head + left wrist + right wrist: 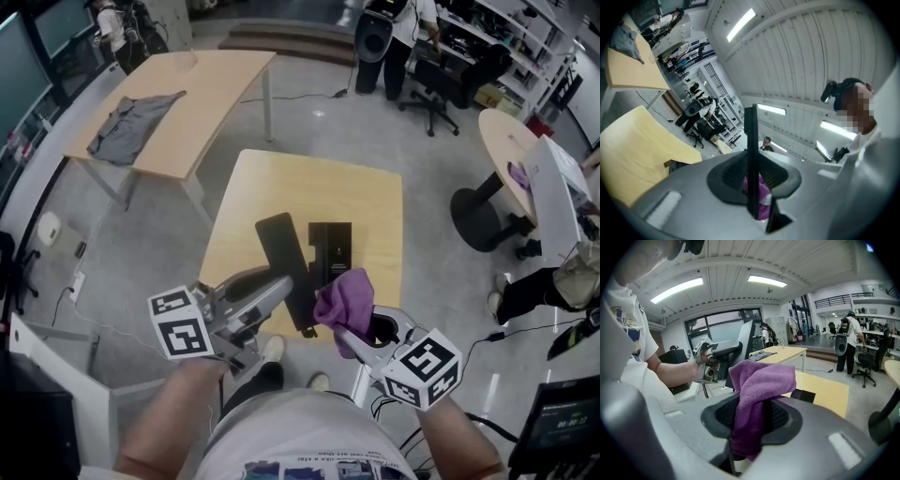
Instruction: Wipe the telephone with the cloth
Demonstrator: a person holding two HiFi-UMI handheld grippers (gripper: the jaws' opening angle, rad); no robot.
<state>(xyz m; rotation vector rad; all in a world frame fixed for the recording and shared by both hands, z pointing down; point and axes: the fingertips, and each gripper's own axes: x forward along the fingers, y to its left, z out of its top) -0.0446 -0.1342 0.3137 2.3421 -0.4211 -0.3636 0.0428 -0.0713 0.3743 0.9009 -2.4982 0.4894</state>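
1. Two grippers meet over the near edge of a small wooden table point(272, 183), which fills the middle of the head view.
2. The left gripper point(292, 292) comes in from 7 o'clock. Its jaws are clamped on the long black part of the telephone point(281, 246).
3. In the left gripper view that part shows as a thin dark edge between the jaws. In the right gripper view it stands raised and steeply tilted above the tabletop.
4. Its upper end points to about 11 o'clock over the table, and its lower end reaches past the table's near edge.
5. The other black part of the telephone point(330, 246) lies flat on the table, just beside the held part at its 3 o'clock.
6. The right gripper point(356, 326) comes in from 5 o'clock, its jaws clenched on a purple cloth point(342, 292).
7. The cloth bunches up out of the jaws and folds over at the top.
8. The cloth sits right against the lower right side of the held part, at 5 o'clock of the flat part. I cannot tell whether it presses on either one.
9. A larger wooden table point(202, 98) stands at 11 o'clock with a grey garment point(136, 127) lying on it.
10. A person point(398, 37) stands at 1 o'clock beside an office chair point(436, 84).
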